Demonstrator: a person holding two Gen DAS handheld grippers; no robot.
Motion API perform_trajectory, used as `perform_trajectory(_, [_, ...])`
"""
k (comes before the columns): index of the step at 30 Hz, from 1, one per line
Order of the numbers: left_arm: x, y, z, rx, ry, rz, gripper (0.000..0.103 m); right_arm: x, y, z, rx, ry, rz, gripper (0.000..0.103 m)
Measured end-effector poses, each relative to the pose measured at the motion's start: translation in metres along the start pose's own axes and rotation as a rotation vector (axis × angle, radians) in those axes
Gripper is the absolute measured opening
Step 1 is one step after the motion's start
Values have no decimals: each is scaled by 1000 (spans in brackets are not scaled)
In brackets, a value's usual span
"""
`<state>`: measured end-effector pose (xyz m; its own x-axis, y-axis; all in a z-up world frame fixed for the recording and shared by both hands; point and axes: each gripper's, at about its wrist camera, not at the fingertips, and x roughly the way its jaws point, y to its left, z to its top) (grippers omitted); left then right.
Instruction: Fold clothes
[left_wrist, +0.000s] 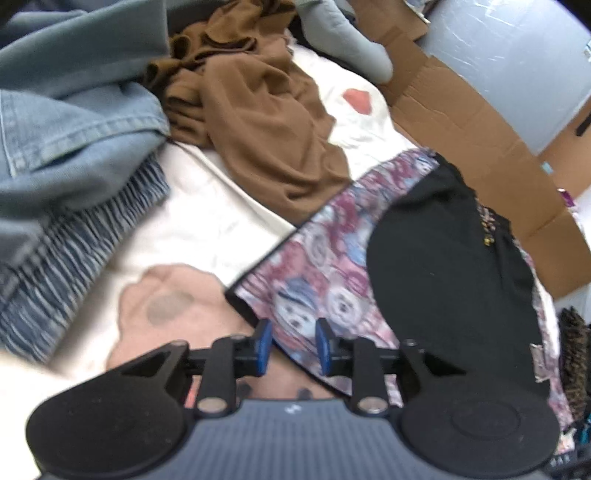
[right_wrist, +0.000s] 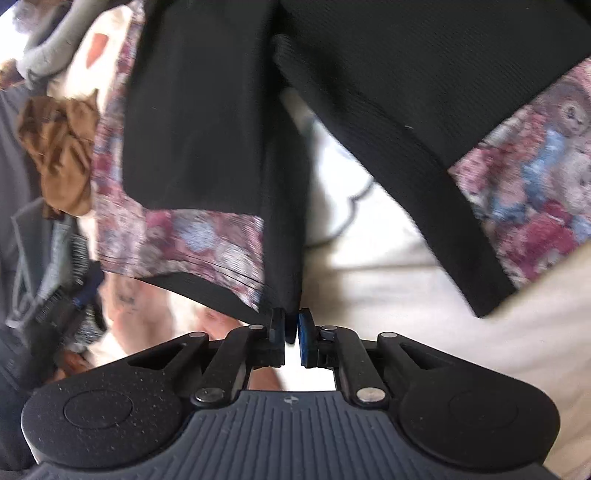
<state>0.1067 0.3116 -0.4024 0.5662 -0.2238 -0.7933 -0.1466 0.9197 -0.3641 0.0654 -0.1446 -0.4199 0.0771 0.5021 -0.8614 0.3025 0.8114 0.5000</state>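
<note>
A garment with a teddy-bear print in pink and blue (left_wrist: 332, 266) and a black part (left_wrist: 443, 258) lies spread on the white bedsheet (left_wrist: 192, 214). My left gripper (left_wrist: 291, 347) hovers over the printed edge near its corner. Its blue pads (left_wrist: 263, 345) stand apart and nothing is pinched between them. In the right wrist view the same black fabric (right_wrist: 284, 240) hangs down in a narrow fold, with the printed cloth (right_wrist: 184, 236) beside it. My right gripper (right_wrist: 291, 328) is shut on the lower tip of that black fold.
A crumpled brown garment (left_wrist: 258, 122) lies beyond the printed one. Blue denim (left_wrist: 74, 122) and a striped blue cloth (left_wrist: 74, 236) are piled at the left. A flattened cardboard box (left_wrist: 480, 122) borders the bed on the right, and a grey item (left_wrist: 347, 40) lies at the back.
</note>
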Motion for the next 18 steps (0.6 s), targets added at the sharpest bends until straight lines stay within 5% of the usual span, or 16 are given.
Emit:
perform_trajectory(6, [10, 3, 5, 33, -9, 34, 35, -18, -1, -9, -36, -39, -39, 6])
perform_trajectory(12, [14, 8, 6, 28, -13, 70, 35, -29, 37, -4, -210, -107, -65, 11])
perform_trajectory(14, [14, 10, 6, 26, -16, 83, 35, -27, 52, -3, -281, -123, -73, 41])
perform_trajectory(18, [14, 16, 9, 18, -20, 95, 35, -17, 75, -5, -436, -144, -104, 49])
